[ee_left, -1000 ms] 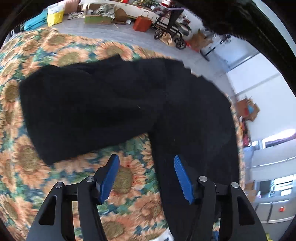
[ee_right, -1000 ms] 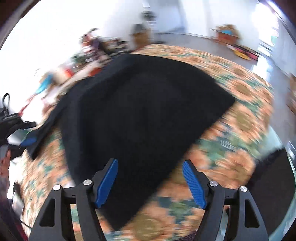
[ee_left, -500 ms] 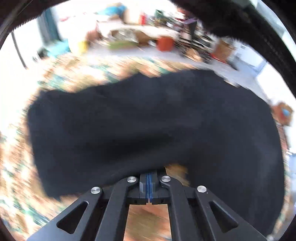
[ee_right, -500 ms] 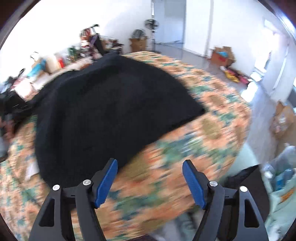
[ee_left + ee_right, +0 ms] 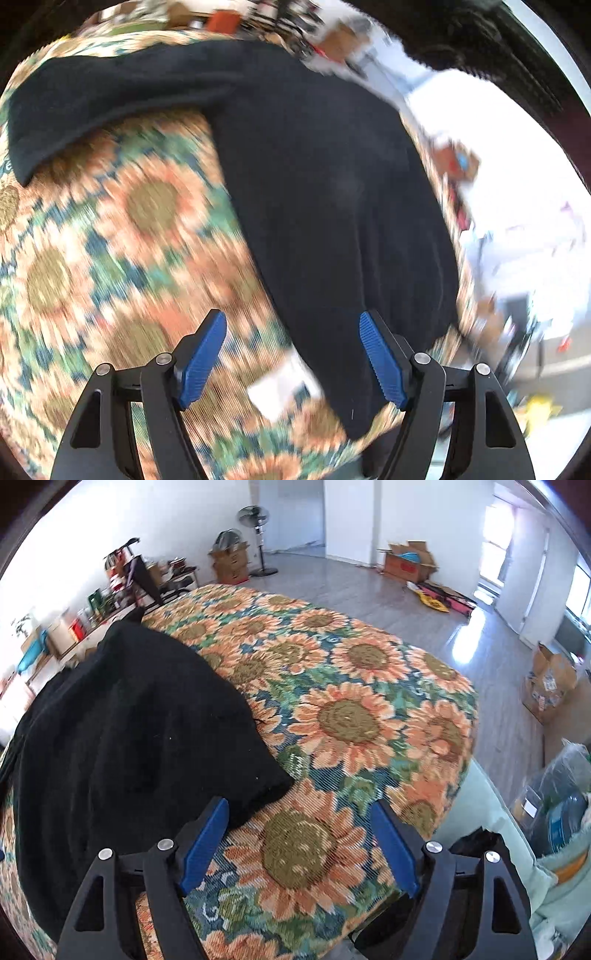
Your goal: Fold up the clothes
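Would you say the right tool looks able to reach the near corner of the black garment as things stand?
Probably yes: the right tool is open, and the black garment lies uncovered on the sunflower cloth, its corner just ahead.

Left tongs [image 5: 291,356], right tongs [image 5: 299,845]: black frames, ribbed blue pads, silver screws.

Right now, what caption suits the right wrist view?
Open right claw above a sunflower cloth, beside a black garment.
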Motion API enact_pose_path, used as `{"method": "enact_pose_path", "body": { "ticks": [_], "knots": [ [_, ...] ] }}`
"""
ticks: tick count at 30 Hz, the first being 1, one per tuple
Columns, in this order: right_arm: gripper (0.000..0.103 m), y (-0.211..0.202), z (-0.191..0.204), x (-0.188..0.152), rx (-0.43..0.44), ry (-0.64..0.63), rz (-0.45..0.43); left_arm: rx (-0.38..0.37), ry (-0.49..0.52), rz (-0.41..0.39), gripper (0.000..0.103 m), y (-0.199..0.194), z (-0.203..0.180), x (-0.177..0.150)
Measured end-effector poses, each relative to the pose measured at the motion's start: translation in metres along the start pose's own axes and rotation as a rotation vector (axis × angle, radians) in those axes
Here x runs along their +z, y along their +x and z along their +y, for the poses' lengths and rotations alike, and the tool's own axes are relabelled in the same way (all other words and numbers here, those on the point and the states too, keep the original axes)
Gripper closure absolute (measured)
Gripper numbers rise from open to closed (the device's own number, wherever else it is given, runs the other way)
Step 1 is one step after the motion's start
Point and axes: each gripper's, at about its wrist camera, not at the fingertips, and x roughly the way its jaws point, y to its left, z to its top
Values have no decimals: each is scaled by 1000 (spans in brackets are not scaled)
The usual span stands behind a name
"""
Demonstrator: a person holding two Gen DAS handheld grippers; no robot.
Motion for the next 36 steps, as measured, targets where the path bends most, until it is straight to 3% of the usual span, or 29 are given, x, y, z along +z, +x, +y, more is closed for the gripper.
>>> {"method": "enact_pose_path", "body": {
  "ticks": [5,7,8,10,12,13,14,15,16,17,19,23,27,33,36],
  "knots": [
    [20,18,13,17,6,-18,-7,7,41,121,29,31,-36,-24],
    [20,22,17,20,29,-18,-5,-22,65,159,29,37,-51,-37],
    [20,22,17,20,46,-17,-8,-38,70,165,29,28,-58,-57],
    [22,22,18,22,78,-14,-15,-34,71,164,29,37,-69,-64],
    [28,22,18,22,107,-14,-23,-10,62,125,29,52,-72,-50],
    [42,20,23,20,82,-44,-46,-5,48,92,37,54,-72,-46],
    [63,19,29,19,66,-86,-70,11,25,62,49,53,-73,-50],
    [74,16,34,18,77,-109,-90,36,-1,31,55,52,-72,-52],
    [91,15,36,17,83,-108,-85,57,-8,9,66,51,-73,-54],
    [93,13,35,18,96,-82,-84,67,-6,8,79,51,-73,-56],
    [94,7,30,18,129,-30,-94,40,-19,32,89,50,-73,-61],
    [95,-22,13,16,231,33,-136,-24,-6,47,93,23,-73,-67],
    [95,-39,0,-7,292,42,-137,-15,-1,55,93,10,-68,-82],
    [99,-28,-19,-47,276,72,-66,-57,-35,138,99,21,-44,-107],
    [100,-37,-26,-43,257,86,-82,-24,-42,73,99,17,-52,-107]
  ]
}}
